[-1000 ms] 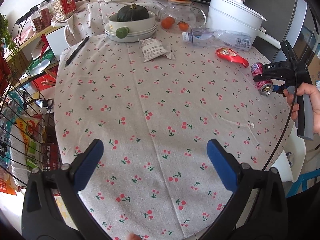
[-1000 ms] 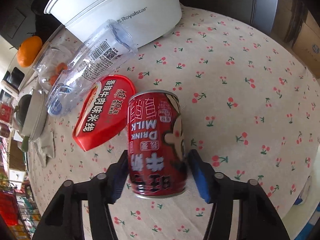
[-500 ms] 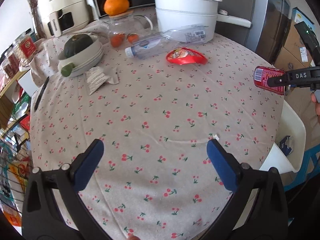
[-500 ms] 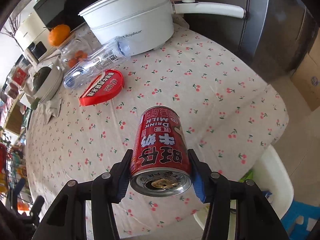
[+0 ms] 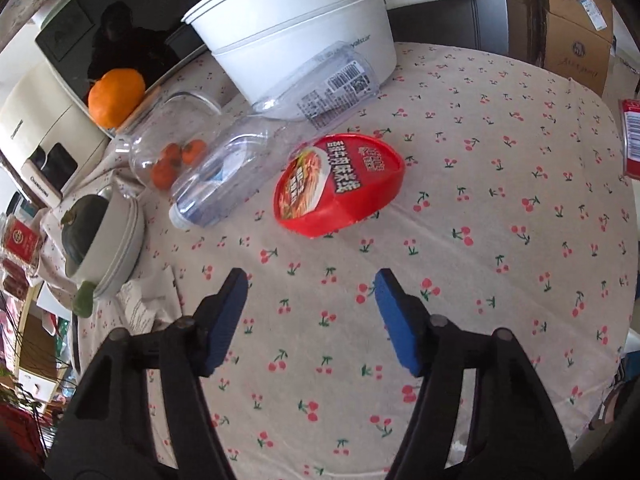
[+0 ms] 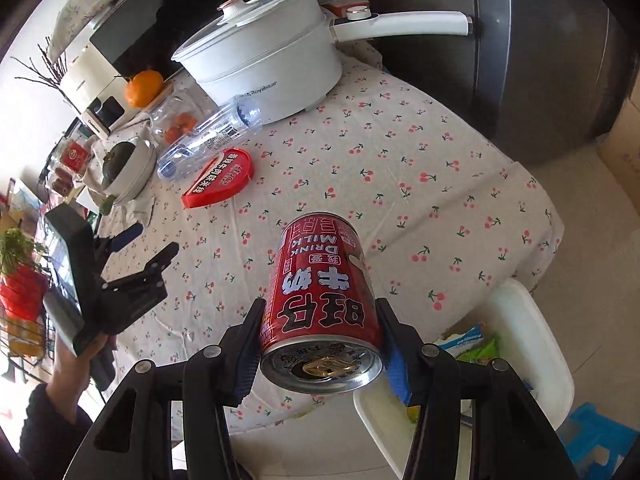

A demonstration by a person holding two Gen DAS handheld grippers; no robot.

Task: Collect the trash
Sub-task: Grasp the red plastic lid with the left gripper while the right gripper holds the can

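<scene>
My right gripper (image 6: pixel 320 354) is shut on a red milk drink can (image 6: pixel 320 300) and holds it above the table's near edge, beside a white trash bin (image 6: pixel 532 332). The can's edge also shows in the left wrist view (image 5: pixel 631 140). My left gripper (image 5: pixel 310 320) is open and empty, just short of a red noodle lid (image 5: pixel 340 184) on the cherry tablecloth (image 5: pixel 480 260). It also shows in the right wrist view (image 6: pixel 154 242). An empty clear plastic bottle (image 5: pixel 272 136) lies behind the lid. A crumpled white wrapper (image 5: pixel 144 304) lies at the left.
A white lidded pot (image 5: pixel 296 28) with a long handle stands at the back. A glass jar (image 5: pixel 168 152) with small fruit, an orange (image 5: pixel 116 96) and a bowl holding a green squash (image 5: pixel 108 240) stand at the back left. The bin holds wrappers (image 6: pixel 472 344).
My left gripper has moved forward and to the right, close to the red lid. My right gripper has lifted the can off the table and carried it back over the edge by the bin.
</scene>
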